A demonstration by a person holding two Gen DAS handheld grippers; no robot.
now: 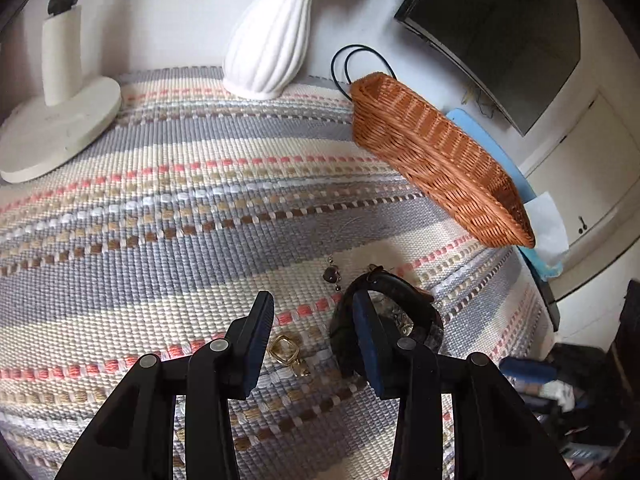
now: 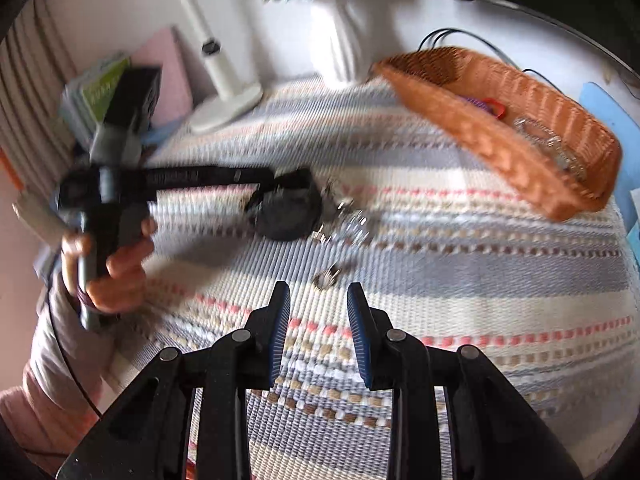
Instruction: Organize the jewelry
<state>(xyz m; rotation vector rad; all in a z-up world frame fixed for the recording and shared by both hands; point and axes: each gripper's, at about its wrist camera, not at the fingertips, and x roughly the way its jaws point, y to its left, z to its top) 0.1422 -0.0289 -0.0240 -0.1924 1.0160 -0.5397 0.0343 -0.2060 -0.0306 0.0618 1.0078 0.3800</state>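
Between the left gripper's (image 1: 313,312) spread fingers lies striped mat only; its right finger (image 1: 366,332) overlaps the near rim of a dark bracelet (image 1: 394,280), contact uncertain. Gold square earring (image 1: 285,349) sits just near of the gap, dark pendant (image 1: 331,276) just beyond it. Wicker basket (image 1: 436,160) stands far right, well apart.

Right gripper (image 2: 319,304): fingers apart, nothing held; a small ring-like piece (image 2: 326,279) lies just beyond the tips. Its view is motion-blurred. The basket already holds a few pieces.

Risks, judged:
- closing now would likely pinch the mat (image 1: 168,208) or clip the bracelet edge and flick it aside;
- the loose earring could be pushed under a finger;
- small pieces may snag the weave.
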